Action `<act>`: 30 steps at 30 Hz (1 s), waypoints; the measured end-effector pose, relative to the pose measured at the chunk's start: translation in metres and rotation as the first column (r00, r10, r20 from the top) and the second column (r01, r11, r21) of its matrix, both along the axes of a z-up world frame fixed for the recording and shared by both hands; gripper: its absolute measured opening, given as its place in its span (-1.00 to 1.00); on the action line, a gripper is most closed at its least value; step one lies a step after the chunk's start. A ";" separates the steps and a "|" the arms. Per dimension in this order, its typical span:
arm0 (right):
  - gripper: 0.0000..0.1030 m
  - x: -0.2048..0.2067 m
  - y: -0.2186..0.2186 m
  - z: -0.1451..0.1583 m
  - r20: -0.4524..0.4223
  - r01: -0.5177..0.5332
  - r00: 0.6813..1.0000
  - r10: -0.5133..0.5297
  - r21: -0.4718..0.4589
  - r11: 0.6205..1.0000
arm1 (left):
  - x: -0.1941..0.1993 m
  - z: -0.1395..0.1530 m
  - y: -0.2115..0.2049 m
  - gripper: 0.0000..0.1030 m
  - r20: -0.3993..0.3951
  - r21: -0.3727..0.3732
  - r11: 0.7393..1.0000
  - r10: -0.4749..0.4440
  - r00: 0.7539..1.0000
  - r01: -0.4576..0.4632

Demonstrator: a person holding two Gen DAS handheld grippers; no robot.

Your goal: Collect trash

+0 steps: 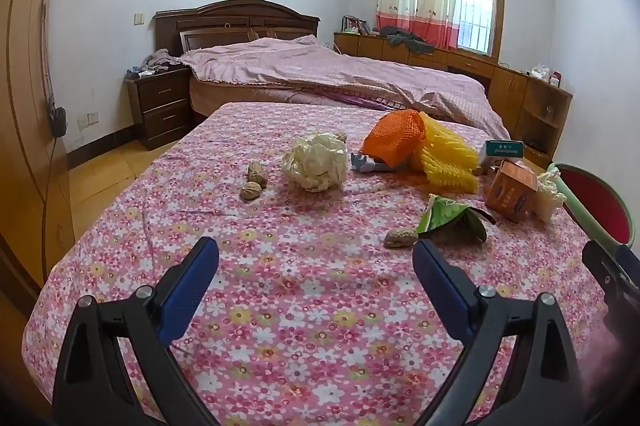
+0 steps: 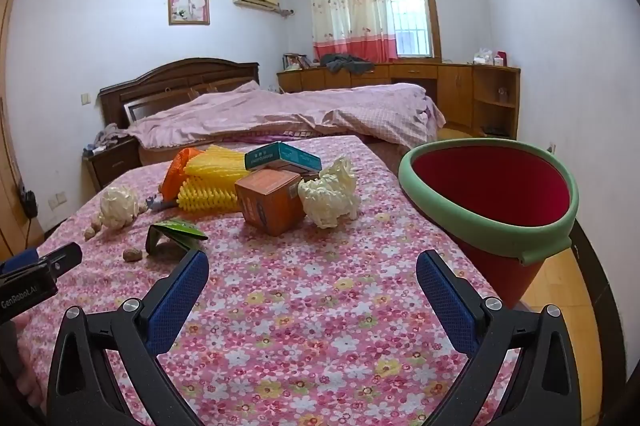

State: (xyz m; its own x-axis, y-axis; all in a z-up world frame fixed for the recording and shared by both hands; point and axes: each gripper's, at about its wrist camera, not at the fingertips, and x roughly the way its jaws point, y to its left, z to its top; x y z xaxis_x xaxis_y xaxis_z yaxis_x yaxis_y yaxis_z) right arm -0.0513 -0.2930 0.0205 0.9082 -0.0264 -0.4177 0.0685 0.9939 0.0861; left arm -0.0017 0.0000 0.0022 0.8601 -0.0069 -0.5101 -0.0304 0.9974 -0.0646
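Observation:
Trash lies on a table under a pink floral cloth: a crumpled white paper ball, peanut shells, one peanut, a green wrapper, orange and yellow foam nets, an orange box, a teal box and another white paper wad. A red bin with a green rim stands at the table's right edge. My left gripper is open and empty above the cloth. My right gripper is open and empty, left of the bin.
A bed with a pink quilt stands behind the table. A dark nightstand is at the left, wooden cabinets along the far wall. A wooden wardrobe lines the left side.

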 end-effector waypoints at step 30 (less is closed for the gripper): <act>1.00 -0.001 -0.002 0.000 0.004 -0.002 1.000 0.002 0.003 1.000 | 0.001 -0.002 0.004 0.88 -0.004 -0.014 1.000 0.003 1.000 -0.003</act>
